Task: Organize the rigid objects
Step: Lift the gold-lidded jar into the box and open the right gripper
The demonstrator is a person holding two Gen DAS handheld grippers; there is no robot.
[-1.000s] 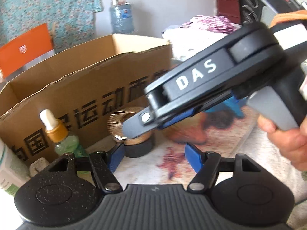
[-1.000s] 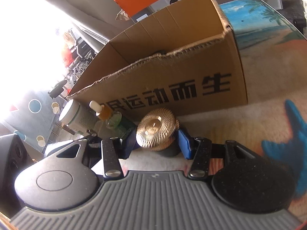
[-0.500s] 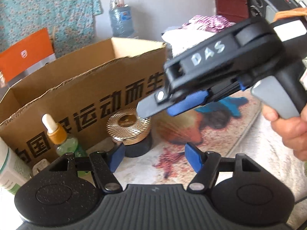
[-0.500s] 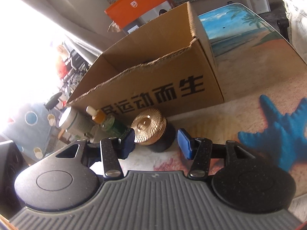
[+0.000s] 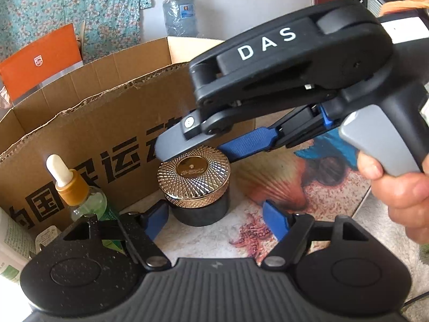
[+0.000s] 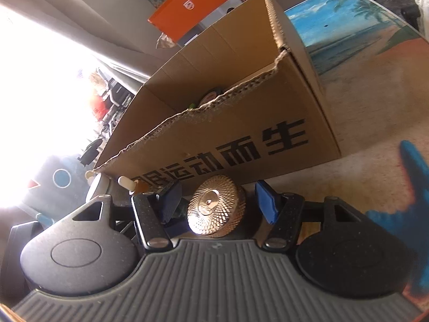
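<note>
My right fingers [image 6: 218, 201] just widening, astride gold-lidded jar [image 6: 214, 209], gripping nothing — left fingers [image 5: 215, 221] spread, empty too. Risk — off-centre squeeze tips jar against cardboard box [image 6: 241, 123], or knocks dropper bottle [image 5: 77, 190].

— What is covering the table [image 6: 370, 123]?

— A printed cloth [image 5: 281, 187] is lying over it, showing a seashell, a starfish and a beach scene toward the far edge.

— And what is sitting on it?

— A cardboard box [image 5: 88, 134] with black characters is standing open. A dark jar [image 5: 199, 206] with a gold ribbed lid is standing just in front of the box. A dropper bottle [image 5: 80, 196] is standing beside the jar, and a white container [image 5: 12, 244] is sitting next to that.
</note>
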